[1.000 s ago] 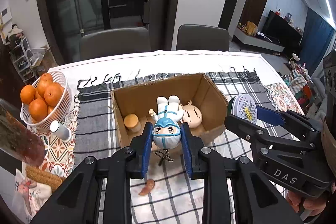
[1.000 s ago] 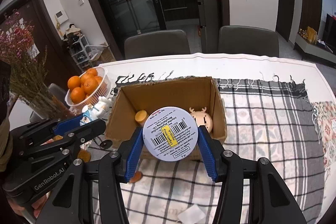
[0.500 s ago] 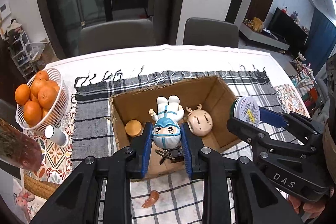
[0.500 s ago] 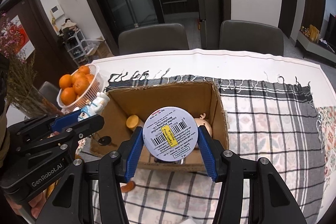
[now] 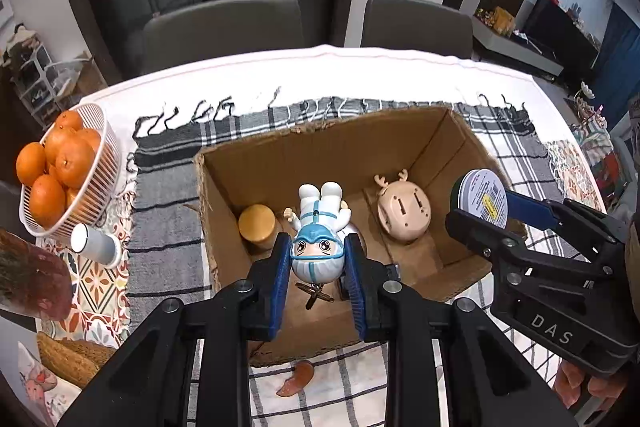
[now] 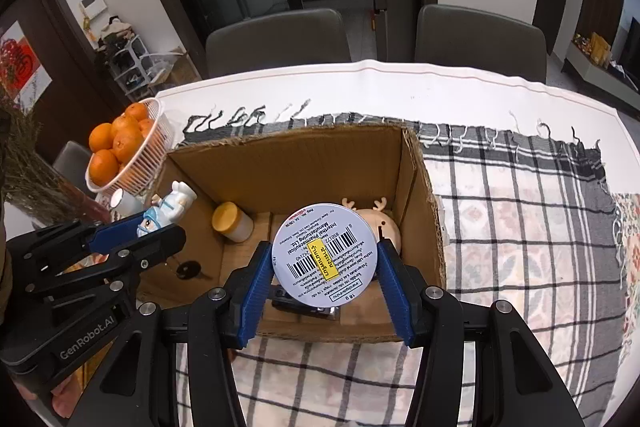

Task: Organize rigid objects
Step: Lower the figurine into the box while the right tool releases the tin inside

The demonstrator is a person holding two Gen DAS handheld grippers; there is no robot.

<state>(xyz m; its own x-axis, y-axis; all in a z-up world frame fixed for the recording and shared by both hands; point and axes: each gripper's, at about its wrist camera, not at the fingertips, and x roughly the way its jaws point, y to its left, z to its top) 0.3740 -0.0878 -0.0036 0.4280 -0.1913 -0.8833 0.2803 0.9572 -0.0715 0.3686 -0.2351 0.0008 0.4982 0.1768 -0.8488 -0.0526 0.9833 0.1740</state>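
Note:
An open cardboard box (image 5: 320,143) (image 6: 288,155) sits on a checked cloth. Inside lie a yellow-lidded jar (image 5: 258,227) (image 6: 232,221) and a beige deer-face toy (image 5: 404,211) (image 6: 386,223). My left gripper (image 5: 318,259) is shut on a white-and-blue figurine (image 5: 318,235) with a keyring, held over the box's near left part; it also shows in the right wrist view (image 6: 160,217). My right gripper (image 6: 324,267) is shut on a round white tin (image 6: 324,255) with barcodes, held over the box's near right part; the tin also shows in the left wrist view (image 5: 482,199).
A white basket of oranges (image 5: 60,163) (image 6: 124,143) stands left of the box, with a small white cup (image 5: 96,243) beside it. An orange peel scrap (image 5: 296,379) lies in front of the box. Dried flowers (image 6: 28,163) stand at far left. Two chairs (image 5: 224,23) stand behind the table.
Both grippers have moved forward with their objects, from in front of the box to over its inside. Both grips are unchanged.

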